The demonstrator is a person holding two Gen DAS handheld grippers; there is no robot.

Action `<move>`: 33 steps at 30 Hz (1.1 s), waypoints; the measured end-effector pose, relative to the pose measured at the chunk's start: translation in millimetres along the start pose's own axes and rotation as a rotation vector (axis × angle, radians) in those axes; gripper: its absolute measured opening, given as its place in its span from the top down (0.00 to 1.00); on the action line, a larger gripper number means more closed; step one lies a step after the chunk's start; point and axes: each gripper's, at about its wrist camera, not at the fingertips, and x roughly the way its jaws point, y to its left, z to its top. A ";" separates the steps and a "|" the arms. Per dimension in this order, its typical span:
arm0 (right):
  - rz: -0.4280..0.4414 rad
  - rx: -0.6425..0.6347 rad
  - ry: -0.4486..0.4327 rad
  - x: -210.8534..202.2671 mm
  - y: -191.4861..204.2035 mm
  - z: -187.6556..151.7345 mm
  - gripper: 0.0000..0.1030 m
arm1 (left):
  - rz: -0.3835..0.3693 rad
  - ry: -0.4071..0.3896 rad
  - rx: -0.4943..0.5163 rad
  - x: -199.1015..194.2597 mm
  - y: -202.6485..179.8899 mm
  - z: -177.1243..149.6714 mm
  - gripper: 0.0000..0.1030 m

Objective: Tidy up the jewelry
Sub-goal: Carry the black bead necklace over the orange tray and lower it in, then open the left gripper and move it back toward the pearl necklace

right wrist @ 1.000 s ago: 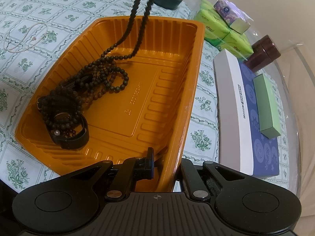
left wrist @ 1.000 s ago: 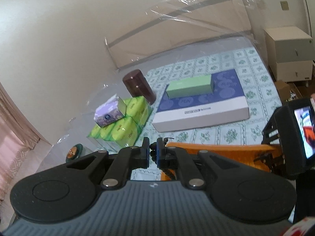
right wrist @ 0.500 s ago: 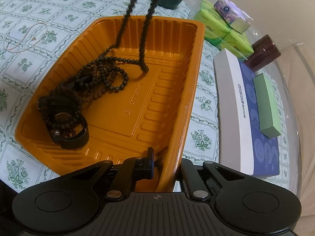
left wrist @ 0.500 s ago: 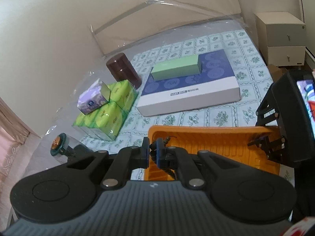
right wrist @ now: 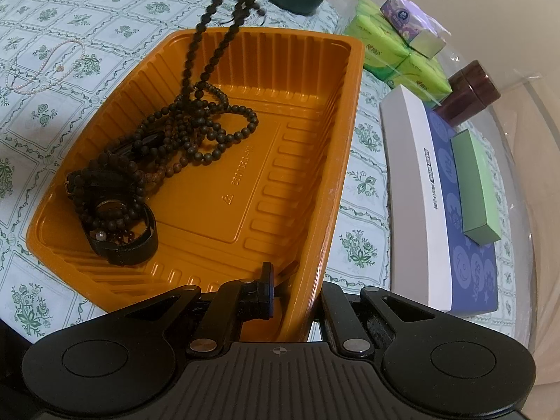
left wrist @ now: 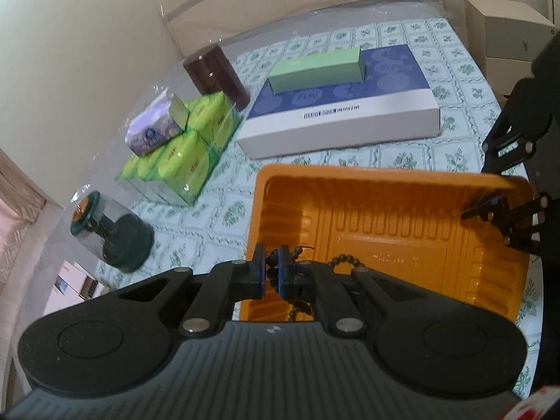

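A pearl strand (right wrist: pixel 42 66) lies loose on the floral cloth (right wrist: pixel 105 7). The left gripper (left wrist: pixel 270 273), pinched on a dark bead necklace (right wrist: pixel 206 80), dangles it into the orange tray (right wrist: pixel 336 161), where most beads are piled. The right gripper (right wrist: pixel 294 297) clamps the tray's rim. On the white-and-blue box (left wrist: pixel 350 119), "FUN" is legible.

A worktop under a green floral-patterned cloth (right wrist: pixel 115 10) carries an orange ribbed plastic tray (right wrist: pixel 336 161), a pale pearl necklace (right wrist: pixel 38 70), a flat blue-and-white box (right wrist: pixel 416 189), wrapped green tissue packs (left wrist: pixel 189 154), and a dark brown jar (left wrist: pixel 213 73).
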 end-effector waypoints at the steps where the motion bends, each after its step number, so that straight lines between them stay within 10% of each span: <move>1: 0.000 0.000 0.001 0.0 0.6 -0.1 0.94 | -0.006 0.004 -0.005 2.7 -0.2 -1.8 0.94; 14: 0.001 -0.001 0.002 1.0 0.2 -0.9 0.94 | -0.048 0.040 -0.076 21.4 0.1 -16.2 0.93; 19: -0.001 -0.001 0.001 1.2 -0.5 -0.6 0.94 | -0.060 -0.003 -0.149 12.5 12.1 -12.8 0.71; 33: -0.005 0.001 -0.001 -1.2 -1.0 -0.8 0.94 | 0.067 -0.143 -0.282 -66.6 52.0 -48.7 0.72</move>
